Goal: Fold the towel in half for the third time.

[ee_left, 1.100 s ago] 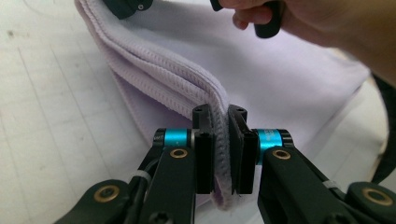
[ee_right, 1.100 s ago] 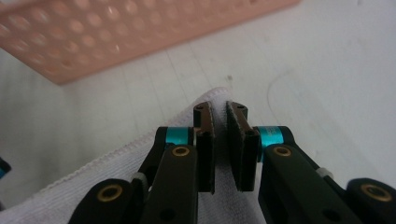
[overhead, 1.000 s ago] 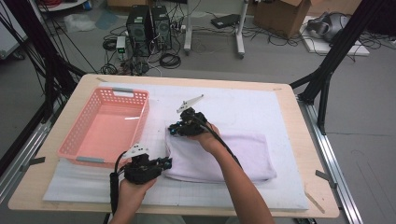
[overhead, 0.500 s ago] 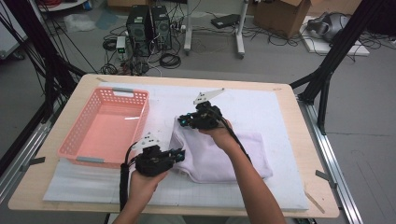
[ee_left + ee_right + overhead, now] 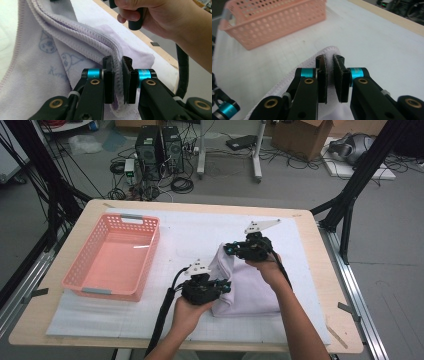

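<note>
**Both grippers pinch the towel, and the basket has nothing in it**

From the high view, you see a pink basket (image 5: pixel 114 256) on the left side of the table (image 5: pixel 320 285). Its floor is bare. The towel (image 5: pixel 245 292) is light purple and lies on the white mat (image 5: pixel 190 230), to the right of the basket and apart from it. Your left gripper (image 5: pixel 226 285) is low, at the near left edge of the towel. Your left hand (image 5: pixel 189 307) comes up from the bottom and points to the right. Your right gripper (image 5: pixel 229 249) is farther back and higher, with the towel's edge lifted up to it. Your right hand (image 5: pixel 267 269) is bent over the towel, and its arm crosses the cloth.

From the left gripper view, your jaws are squeezed onto the thick folded hem of the towel (image 5: pixel 50 65). The hem runs up and away from the left gripper (image 5: pixel 117 75). Small blue drawings show on the cloth. Your right hand (image 5: pixel 160 17) is up above, wrapped around a black handle.

From the right gripper view, your right gripper (image 5: pixel 329 72) is closed on the white stitched edge of the towel (image 5: pixel 287 80). The jaws point across the mat (image 5: pixel 374 45) toward the basket (image 5: pixel 274 20), which looks blurry and far off.
</note>
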{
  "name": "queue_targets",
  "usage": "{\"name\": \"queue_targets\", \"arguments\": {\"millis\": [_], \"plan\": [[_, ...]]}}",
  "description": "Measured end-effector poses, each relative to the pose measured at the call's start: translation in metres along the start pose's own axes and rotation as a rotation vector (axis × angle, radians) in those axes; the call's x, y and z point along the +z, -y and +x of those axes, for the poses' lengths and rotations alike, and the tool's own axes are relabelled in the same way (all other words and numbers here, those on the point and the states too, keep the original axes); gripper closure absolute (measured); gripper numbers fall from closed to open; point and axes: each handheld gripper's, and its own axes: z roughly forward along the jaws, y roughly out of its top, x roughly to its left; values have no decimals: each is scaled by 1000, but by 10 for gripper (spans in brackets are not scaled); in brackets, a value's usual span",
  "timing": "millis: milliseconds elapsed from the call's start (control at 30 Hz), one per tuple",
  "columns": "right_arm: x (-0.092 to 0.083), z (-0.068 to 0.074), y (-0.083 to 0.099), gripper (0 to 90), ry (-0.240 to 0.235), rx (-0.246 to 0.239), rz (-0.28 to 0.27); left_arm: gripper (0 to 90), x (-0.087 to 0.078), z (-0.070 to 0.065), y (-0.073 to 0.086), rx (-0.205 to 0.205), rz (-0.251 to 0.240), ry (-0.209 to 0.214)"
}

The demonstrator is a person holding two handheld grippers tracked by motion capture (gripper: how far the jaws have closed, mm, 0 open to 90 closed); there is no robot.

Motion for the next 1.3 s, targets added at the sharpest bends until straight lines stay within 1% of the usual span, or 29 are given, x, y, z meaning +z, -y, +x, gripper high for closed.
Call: {"name": "queue_targets", "arguments": {"millis": [133, 167, 200, 233, 267, 300, 367, 467, 533, 600, 633, 667, 733, 800, 867, 900, 967, 1033, 1100, 1167, 1200, 1300], "plan": [[-14, -15, 16, 829, 43, 22, 6, 804, 20, -5, 0, -1, 23, 4], [-17, -17, 19, 829, 47, 38, 9, 797, 24, -6, 0, -5, 26, 5], [-20, -20, 23, 830, 53, 33, 7, 780, 28, -7, 1, -6, 30, 7], [-23, -22, 26, 830, 62, 44, 13, 749, 31, -9, 1, -6, 30, 9], [-26, -25, 29, 829, 71, 43, 17, 723, 33, -11, 2, -3, 32, 13], [-28, -28, 33, 830, 80, 49, 23, 690, 33, -12, 2, 5, 31, 13], [-34, -34, 42, 830, 98, 65, 33, 615, 32, -13, 2, 20, 23, -1], [-42, -44, 55, 830, 122, 95, 38, 557, 24, -11, 1, 21, -2, -14], [-46, -49, 63, 830, 136, 112, 39, 548, 17, -9, 0, 36, -11, -25], [-50, -53, 70, 830, 159, 116, 55, 532, 9, -7, -1, 52, -24, -38], [-51, -55, 72, 830, 164, 129, 68, 528, 5, -5, 0, 58, -31, -42], [-53, -56, 74, 830, 173, 131, 74, 524, 1, -3, 0, 64, -35, -51], [-58, -57, 76, 829, 192, 128, 69, 513, -6, 2, 2, 63, -44, -68], [-61, -55, 77, 820, 211, 126, 74, 505, -12, 7, 6, 62, -51, -79], [-65, -52, 79, 787, 240, 135, 90, 486, -18, 14, 11, 65, -52, -96], [-68, -51, 81, 754, 260, 139, 85, 482, -22, 17, 14, 61, -55, -99], [-77, -46, 84, 629, 312, 155, 66, 475, -28, 23, 19, 71, -57, -106], [-88, -40, 90, 570, 336, 185, 41, 465, -33, 29, 23, 72, -66, -112], [-98, -30, 95, 549, 341, 190, 25, 456, -37, 34, 27, 69, -76, -111], [-105, -19, 102, 510, 329, 183, 16, 448, -40, 39, 30, 73, -80, -117], [-106, -13, 106, 493, 327, 182, 18, 445, -41, 41, 31, 76, -81, -121], [-107, 2, 115, 468, 299, 184, 13, 432, -43, 45, 34, 93, -86, -130]]}}
